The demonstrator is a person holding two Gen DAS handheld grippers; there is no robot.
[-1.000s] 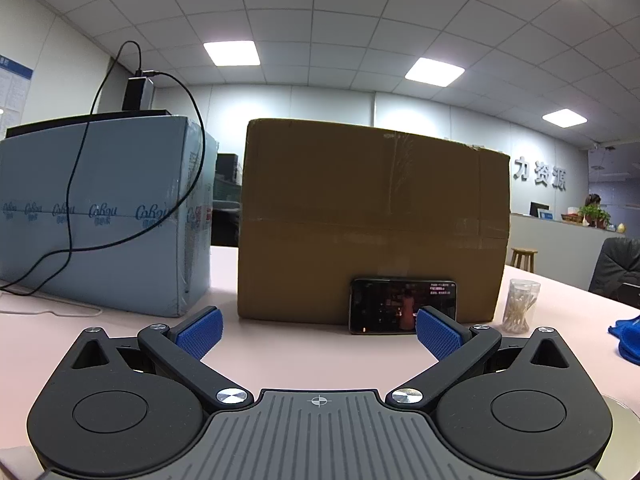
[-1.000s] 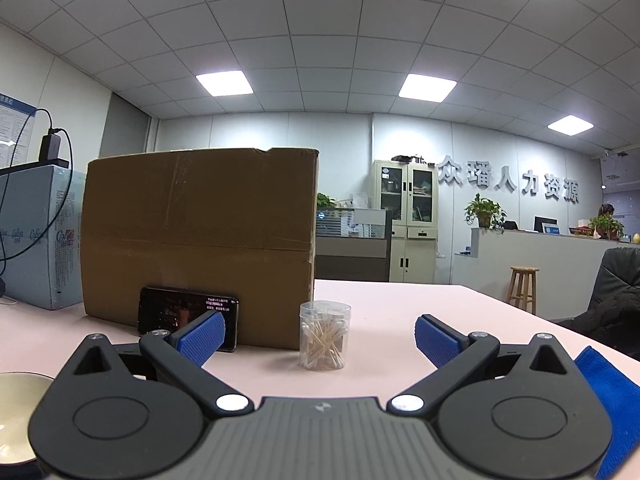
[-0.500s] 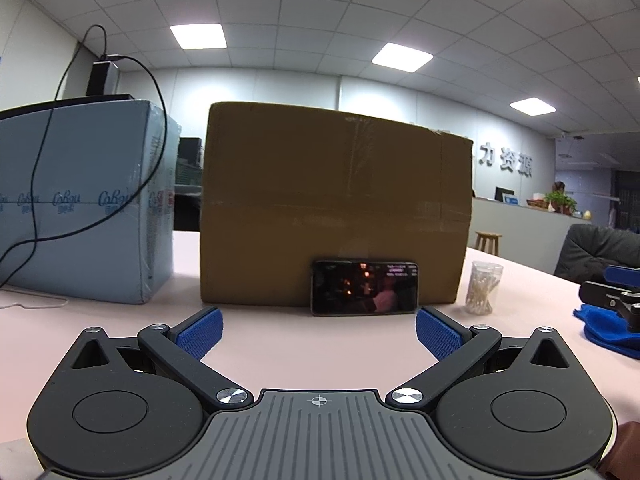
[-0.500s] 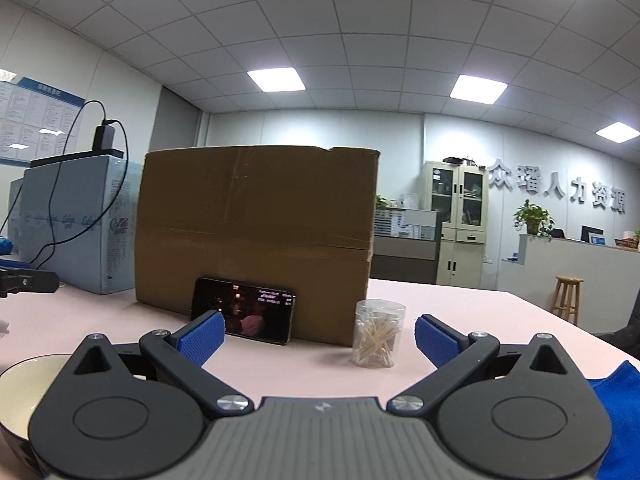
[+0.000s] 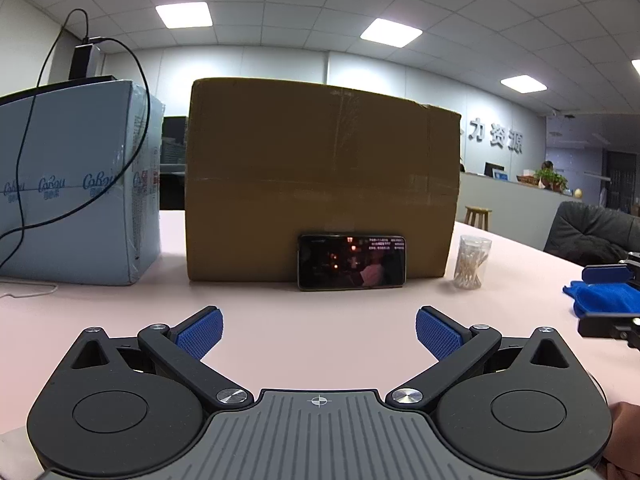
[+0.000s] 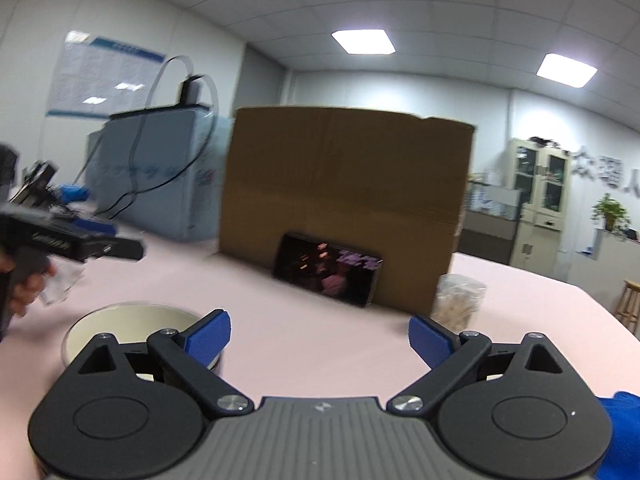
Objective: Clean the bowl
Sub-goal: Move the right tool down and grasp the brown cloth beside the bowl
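Note:
A cream bowl (image 6: 132, 322) with a dark outside sits on the pink table, low left in the right wrist view, partly behind my right gripper's left finger. My right gripper (image 6: 319, 334) is open and empty, just right of the bowl. A blue cloth (image 5: 600, 298) lies on the table at the far right of the left wrist view; a corner of it also shows in the right wrist view (image 6: 622, 432). My left gripper (image 5: 318, 332) is open and empty over bare table. The bowl is not in the left wrist view.
A big cardboard box (image 5: 320, 184) stands at the back with a phone (image 5: 351, 262) leaning on it. A clear jar of cotton swabs (image 5: 471, 256) stands to its right. A pale blue wrapped carton (image 5: 76, 184) with a black cable stands left.
The right wrist view has swung left and tilted, so the bowl shows more fully and the other gripper appears at the left. The left wrist view shifted little. Both grippers stayed open.

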